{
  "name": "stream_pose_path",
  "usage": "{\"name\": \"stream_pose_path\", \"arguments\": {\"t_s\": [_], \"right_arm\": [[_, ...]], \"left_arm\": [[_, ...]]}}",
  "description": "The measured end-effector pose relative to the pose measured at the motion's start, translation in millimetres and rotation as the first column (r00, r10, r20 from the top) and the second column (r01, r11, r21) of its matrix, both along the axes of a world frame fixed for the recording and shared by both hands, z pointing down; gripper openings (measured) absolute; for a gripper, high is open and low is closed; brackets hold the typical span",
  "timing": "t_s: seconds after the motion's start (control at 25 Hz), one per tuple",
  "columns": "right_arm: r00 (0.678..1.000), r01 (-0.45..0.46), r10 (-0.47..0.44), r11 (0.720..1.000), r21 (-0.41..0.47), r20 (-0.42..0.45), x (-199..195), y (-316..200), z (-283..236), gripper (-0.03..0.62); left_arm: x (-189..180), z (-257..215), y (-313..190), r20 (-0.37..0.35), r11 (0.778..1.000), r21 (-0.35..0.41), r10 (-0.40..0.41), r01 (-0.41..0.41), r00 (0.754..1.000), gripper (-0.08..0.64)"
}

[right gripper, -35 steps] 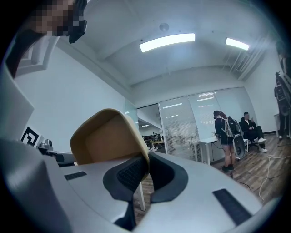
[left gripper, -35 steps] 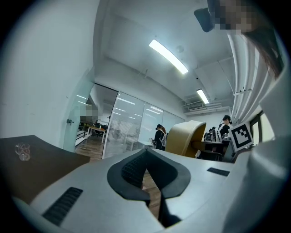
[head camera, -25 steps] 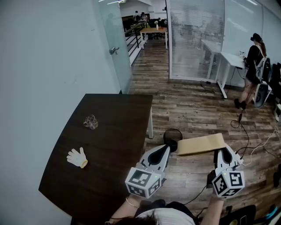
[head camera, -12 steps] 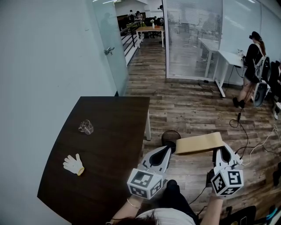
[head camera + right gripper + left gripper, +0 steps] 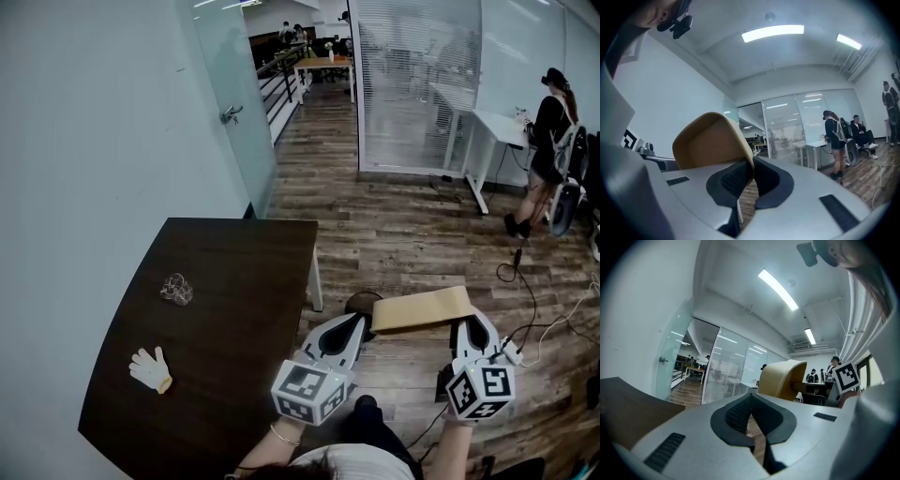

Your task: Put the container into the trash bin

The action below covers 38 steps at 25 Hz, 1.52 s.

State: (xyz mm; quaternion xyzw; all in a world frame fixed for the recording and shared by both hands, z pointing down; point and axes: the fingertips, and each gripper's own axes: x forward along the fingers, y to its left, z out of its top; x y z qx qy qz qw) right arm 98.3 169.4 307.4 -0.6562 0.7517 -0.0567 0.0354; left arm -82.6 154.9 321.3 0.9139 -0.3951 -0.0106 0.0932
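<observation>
In the head view a tan, tray-like container [image 5: 422,307] hangs level between my two grippers above the wooden floor. My left gripper [image 5: 364,323] is shut at its left end, and my right gripper [image 5: 468,323] is shut on its right end. The right gripper view shows the container's rim [image 5: 712,140] pinched between the dark pads. In the left gripper view the jaws are closed, with the container [image 5: 783,378] just past their tips. A black mesh trash bin [image 5: 357,302] stands on the floor below, mostly covered by the left gripper and the container.
A dark wooden table [image 5: 234,319] stands to the left with a white glove [image 5: 150,368] and a crumpled clear wrapper [image 5: 175,288] on it. Cables [image 5: 534,309] run over the floor at right. A person [image 5: 548,141] stands by a white desk [image 5: 487,127] at the far right.
Both grippers have carried the container forward together. The table, glove and wrapper have slid left and down in the head view. The trash bin is now more hidden under the left gripper.
</observation>
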Motion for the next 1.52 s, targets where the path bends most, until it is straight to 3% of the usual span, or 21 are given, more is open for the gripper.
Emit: {"name": "stream_pose_path", "arguments": {"t_s": [0.76, 1.12, 1.52], "right_arm": [[0.996, 0.092, -0.092, 0.996, 0.003, 0.008, 93.8, -176.3, 11.0, 0.018], [0.994, 0.110, -0.111, 0.993, -0.041, -0.020, 91.4, -243.7, 32.2, 0.019], [0.991, 0.087, -0.097, 0.990, -0.113, -0.089, 71.9, -328.6, 60.0, 0.020]], "left_arm": [[92.0, 9.1, -157.1, 0.025, 0.996, -0.016, -0.082, 0.083, 0.996, 0.020], [79.6, 22.9, -212.6, 0.044, 0.991, -0.050, -0.123, 0.126, 0.991, 0.018], [58.0, 35.0, -304.0, 0.038, 0.991, -0.072, -0.111, 0.113, 0.993, 0.020]]}}
